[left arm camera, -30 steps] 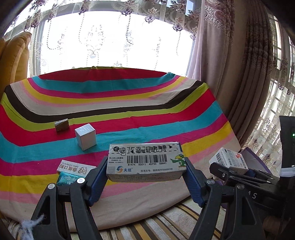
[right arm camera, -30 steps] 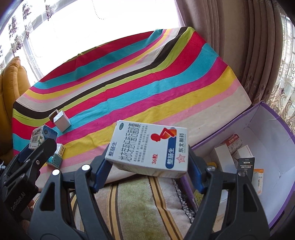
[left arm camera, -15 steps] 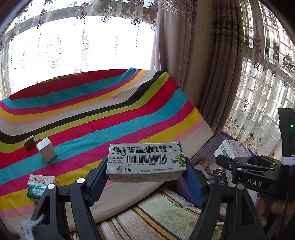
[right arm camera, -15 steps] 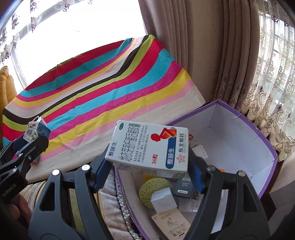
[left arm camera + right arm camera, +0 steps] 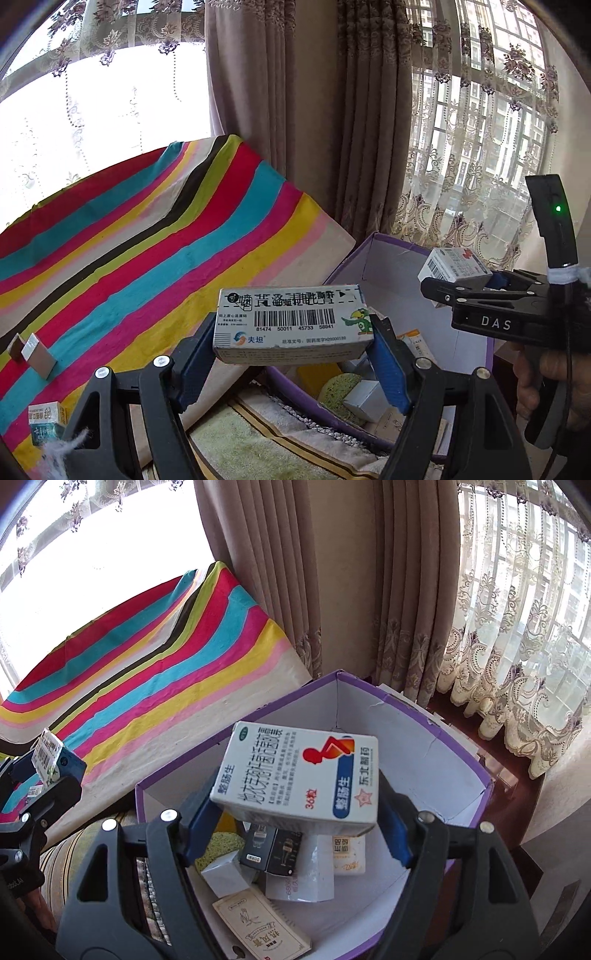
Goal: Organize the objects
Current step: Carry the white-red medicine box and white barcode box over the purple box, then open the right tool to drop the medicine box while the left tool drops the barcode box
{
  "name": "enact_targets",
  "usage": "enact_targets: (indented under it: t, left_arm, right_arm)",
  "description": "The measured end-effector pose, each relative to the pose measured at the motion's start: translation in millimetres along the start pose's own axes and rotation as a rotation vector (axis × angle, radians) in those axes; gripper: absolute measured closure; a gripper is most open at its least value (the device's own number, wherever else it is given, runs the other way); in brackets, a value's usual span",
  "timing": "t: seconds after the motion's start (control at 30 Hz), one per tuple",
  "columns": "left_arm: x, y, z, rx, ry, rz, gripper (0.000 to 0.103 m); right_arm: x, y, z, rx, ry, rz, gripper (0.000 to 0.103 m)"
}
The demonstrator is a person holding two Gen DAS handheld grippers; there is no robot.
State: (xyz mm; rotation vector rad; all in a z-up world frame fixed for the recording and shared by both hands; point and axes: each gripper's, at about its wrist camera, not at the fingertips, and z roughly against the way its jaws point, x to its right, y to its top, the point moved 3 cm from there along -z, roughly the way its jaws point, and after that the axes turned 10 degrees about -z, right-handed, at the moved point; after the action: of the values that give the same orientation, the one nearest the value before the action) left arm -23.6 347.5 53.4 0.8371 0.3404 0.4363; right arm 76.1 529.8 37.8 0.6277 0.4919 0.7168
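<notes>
My left gripper [image 5: 293,354] is shut on a white medicine box with a barcode and a green parrot [image 5: 291,323]. It hangs over the edge between the striped cloth [image 5: 166,258] and the purple box [image 5: 384,240]. My right gripper [image 5: 299,827] is shut on a white and blue medicine box with a red figure [image 5: 303,775], directly above the open purple box [image 5: 461,753]. In the left wrist view the right gripper [image 5: 458,291] shows at the right with its box [image 5: 454,264]. In the right wrist view the left gripper [image 5: 48,771] shows at the left edge.
Inside the purple box lie several small packages [image 5: 295,867] and a green sponge [image 5: 340,384]. On the striped cloth stand a silver box [image 5: 37,356], a small brown box [image 5: 16,345] and flat packs [image 5: 46,421]. Curtains [image 5: 369,590] hang behind. A striped mat [image 5: 258,443] lies below.
Both grippers have swung right, away from the striped cloth toward the purple box, each still holding its medicine box. The right one now hangs over the box's inside.
</notes>
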Motion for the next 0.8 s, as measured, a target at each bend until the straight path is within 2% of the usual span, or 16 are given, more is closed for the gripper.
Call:
enact_targets:
  t: [0.1, 0.2, 0.37, 0.47, 0.57, 0.67, 0.8]
  left_arm:
    - [10, 4, -10, -0.024, -0.049, -0.008, 0.019]
    - [15, 4, -14, -0.039, -0.057, -0.012, 0.018]
    - [9, 0, -15, -0.054, -0.065, 0.02, 0.017]
    - [11, -3, -13, -0.08, -0.039, 0.004, 0.015]
    - [13, -6, -12, -0.113, 0.036, -0.016, 0.015]
    - [13, -10, -11, -0.132, 0.037, -0.003, 0.015]
    - [5, -13, -4, -0.106, 0.046, 0.032, 0.015]
  right_arm:
    - [7, 1, 0, 0.002, -0.017, -0.007, 0.016]
    - [11, 0, 0, -0.004, -0.033, -0.006, 0.008]
    - [6, -2, -1, -0.011, -0.048, 0.02, 0.007]
    - [-2, -3, 0, -0.014, -0.059, 0.041, 0.006]
    - [-10, -4, 3, -0.003, -0.088, 0.068, 0.005]
    - [-14, -4, 5, 0.005, -0.097, 0.073, 0.003]
    - [-17, -4, 6, 0.015, -0.124, 0.095, 0.002]
